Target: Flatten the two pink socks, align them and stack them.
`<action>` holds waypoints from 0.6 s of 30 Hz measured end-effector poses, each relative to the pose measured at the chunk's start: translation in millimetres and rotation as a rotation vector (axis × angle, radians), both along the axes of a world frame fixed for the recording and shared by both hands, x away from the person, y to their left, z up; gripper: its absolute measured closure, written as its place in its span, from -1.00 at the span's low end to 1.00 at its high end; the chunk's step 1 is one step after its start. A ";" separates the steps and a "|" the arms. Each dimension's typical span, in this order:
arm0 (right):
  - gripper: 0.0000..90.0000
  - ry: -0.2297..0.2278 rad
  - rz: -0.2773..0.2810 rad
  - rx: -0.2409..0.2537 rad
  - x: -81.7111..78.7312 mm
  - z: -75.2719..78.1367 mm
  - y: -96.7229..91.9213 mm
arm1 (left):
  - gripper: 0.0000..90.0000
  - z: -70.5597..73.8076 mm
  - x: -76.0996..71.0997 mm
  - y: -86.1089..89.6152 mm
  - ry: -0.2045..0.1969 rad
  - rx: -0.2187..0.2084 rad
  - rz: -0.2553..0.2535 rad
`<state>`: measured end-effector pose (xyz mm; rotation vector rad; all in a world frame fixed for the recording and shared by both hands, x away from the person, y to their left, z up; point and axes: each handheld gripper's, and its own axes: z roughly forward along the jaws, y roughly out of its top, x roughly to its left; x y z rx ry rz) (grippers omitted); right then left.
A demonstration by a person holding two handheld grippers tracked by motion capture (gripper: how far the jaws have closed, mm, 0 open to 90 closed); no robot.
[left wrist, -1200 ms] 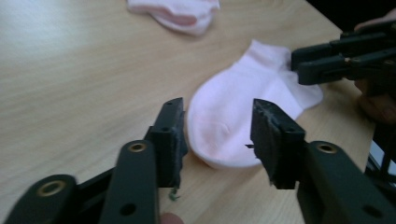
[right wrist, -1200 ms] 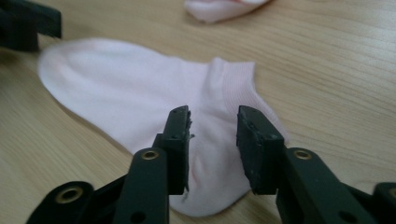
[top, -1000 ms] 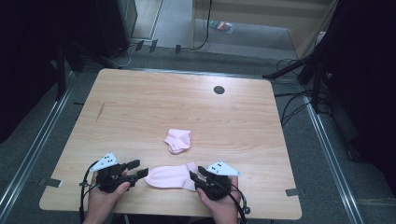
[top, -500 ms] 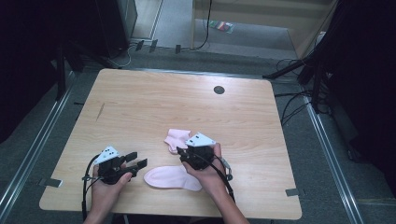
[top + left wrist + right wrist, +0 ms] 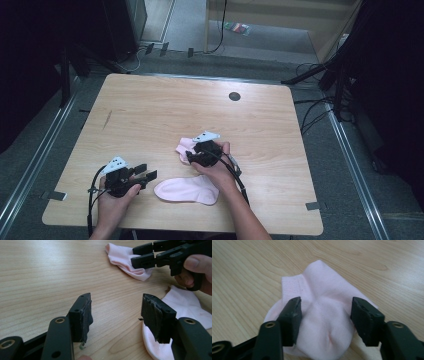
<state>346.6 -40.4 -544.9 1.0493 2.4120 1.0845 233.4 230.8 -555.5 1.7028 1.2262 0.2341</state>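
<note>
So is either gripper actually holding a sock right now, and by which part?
No. The right gripper is open, its jaws either side of the crumpled sock, not closed on it. The left gripper is open over bare table, beside the flat sock.

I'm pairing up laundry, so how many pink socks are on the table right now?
2. A flat sock lies near the table's front edge between the person's hands; a crumpled sock sits just behind it, under the open right hand-held gripper. No others visible.
</note>
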 end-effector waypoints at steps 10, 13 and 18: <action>0.85 0.056 -0.134 -0.001 -8.0 13.3 6.8 | -0.05 0.0 0.6 0.0 0.003 0.000 0.008; 0.85 0.062 -0.199 0.117 -23.0 30.6 11.9 | -0.06 0.1 1.0 0.0 0.000 0.000 0.010; 0.85 0.108 -0.273 0.180 -42.2 32.7 28.8 | -0.06 0.0 1.1 0.0 -0.006 -0.001 0.014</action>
